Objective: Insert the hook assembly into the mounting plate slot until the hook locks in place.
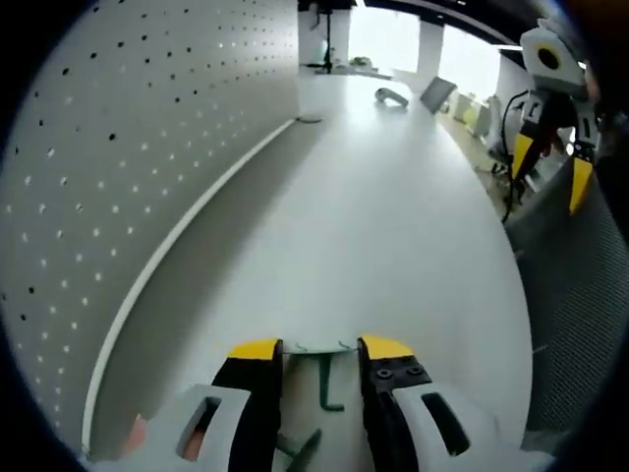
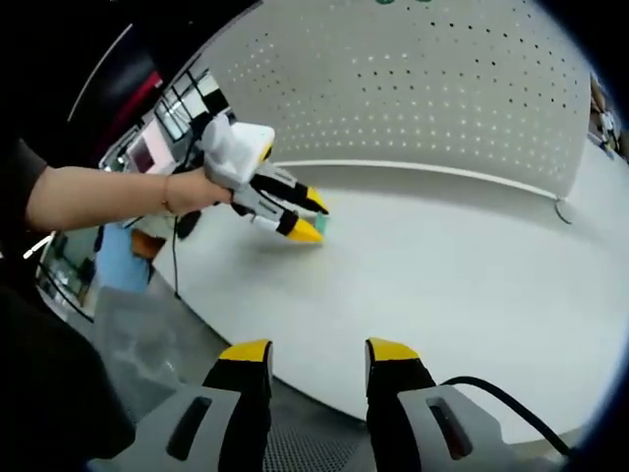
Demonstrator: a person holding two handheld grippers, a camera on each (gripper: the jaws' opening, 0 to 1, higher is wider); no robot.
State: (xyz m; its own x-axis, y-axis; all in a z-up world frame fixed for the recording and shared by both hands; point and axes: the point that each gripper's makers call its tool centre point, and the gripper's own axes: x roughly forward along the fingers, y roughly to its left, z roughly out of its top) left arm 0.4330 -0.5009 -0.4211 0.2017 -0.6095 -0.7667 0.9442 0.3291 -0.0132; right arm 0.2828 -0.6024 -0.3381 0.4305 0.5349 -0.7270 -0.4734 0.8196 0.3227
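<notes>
- White and long, the desk (image 1: 393, 226) runs away from the person, backed by a pale grey pegboard wall (image 1: 128, 147) dotted with small holes; bright windows and office clutter sit at its far end, toward 12 o'clock in the left gripper view.
- In the left gripper view, the left gripper (image 1: 319, 354), white-bodied with black jaws and yellow tips, sits low over the desk, its jaws a narrow gap apart.
- Between those jaws lies a dark green metal hook assembly (image 1: 326, 385) with a flat pale plate edge (image 1: 319, 347) across its top. I cannot tell whether the jaws actually pinch it or merely frame it.
- In the right gripper view, the left gripper (image 2: 307, 216) appears at 10 o'clock, held in a person's hand (image 2: 192, 189), tips down near the desk (image 2: 442, 275) by a small teal-green piece (image 2: 321, 229), likely the same part.
- The right gripper (image 2: 319, 356) hangs back off the desk edge at 6 o'clock, jaws open and empty; it also shows raised at 2 o'clock in the left gripper view (image 1: 550, 162).
- My guess: the insertion has barely begun, with the left gripper at the part. Next, the hook needs aligning with the slot and pushing until it locks, probably with the right gripper steadying the plate.
- Hard to make out: the slot itself, the plate's full outline, and whether the hook is already seated.
</notes>
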